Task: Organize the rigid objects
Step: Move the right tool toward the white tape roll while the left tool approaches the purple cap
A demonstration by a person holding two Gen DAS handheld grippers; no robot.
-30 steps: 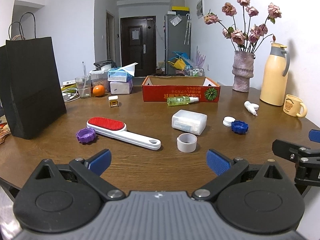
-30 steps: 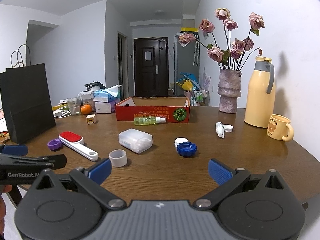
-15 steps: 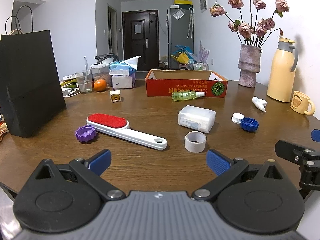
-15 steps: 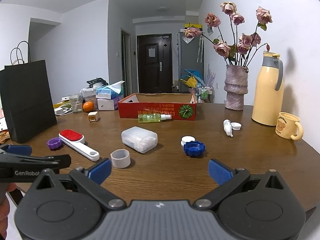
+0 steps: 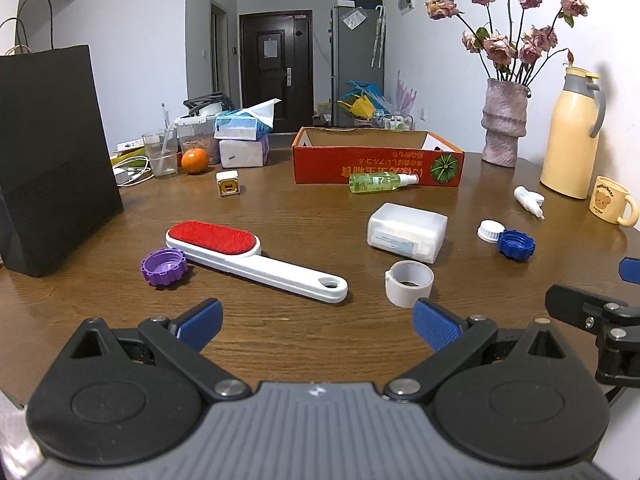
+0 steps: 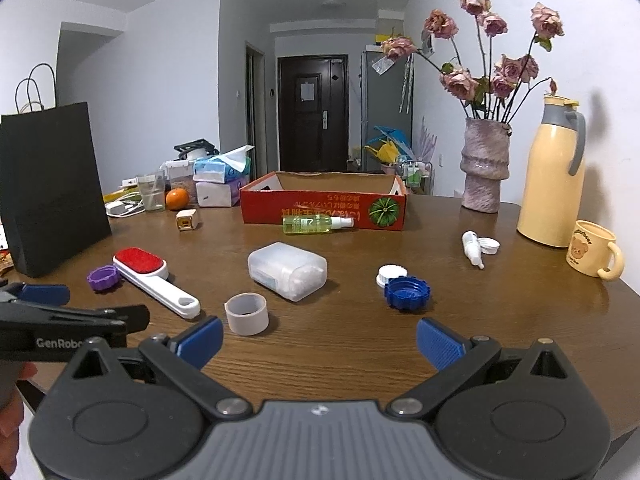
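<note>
Your left claw (image 5: pixel 316 322) hangs spread wide at lower centre, empty. From the left: purple cap (image 5: pixel 163 267), lint brush (image 5: pixel 248 255), tape roll (image 5: pixel 409 283), all loose on the counter (image 5: pixel 304 212); red box (image 5: pixel 378 161) waits behind. Your right claw (image 6: pixel 318 338) gapes empty too.

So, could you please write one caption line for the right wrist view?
Open right gripper above a wooden table strewn with a tape roll, blue cap and lint brush.
</note>
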